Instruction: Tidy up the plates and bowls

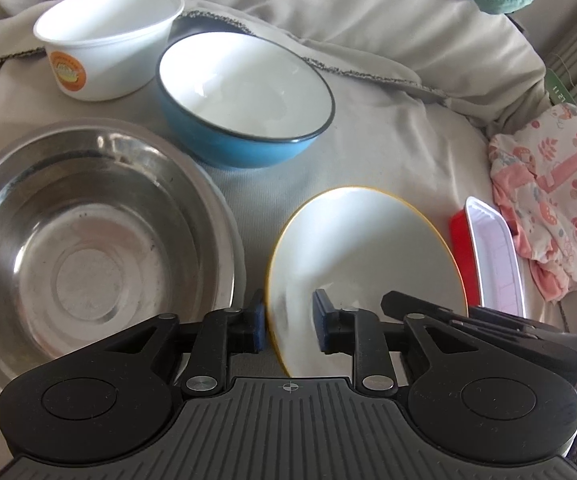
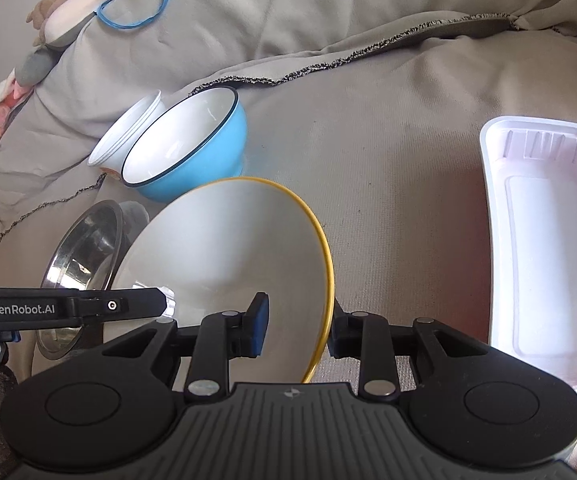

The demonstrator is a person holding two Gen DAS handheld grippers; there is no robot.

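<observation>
While both tongs straddle the yellow-rimmed plate (image 1: 364, 264), neither is clamped.
I close left tongs (image 1: 291, 324) and right tongs (image 2: 297, 330) evenly, keeping it level.

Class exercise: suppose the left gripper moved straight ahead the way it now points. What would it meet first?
The left gripper already straddles the near rim of the yellow-rimmed white plate, so it would slide further over that plate first. Beyond that, probably the blue enamel bowl with white inside, though depth is unclear.

Shiny metal bowl (image 1: 88, 236), matt cloth (image 1: 388, 140)
</observation>
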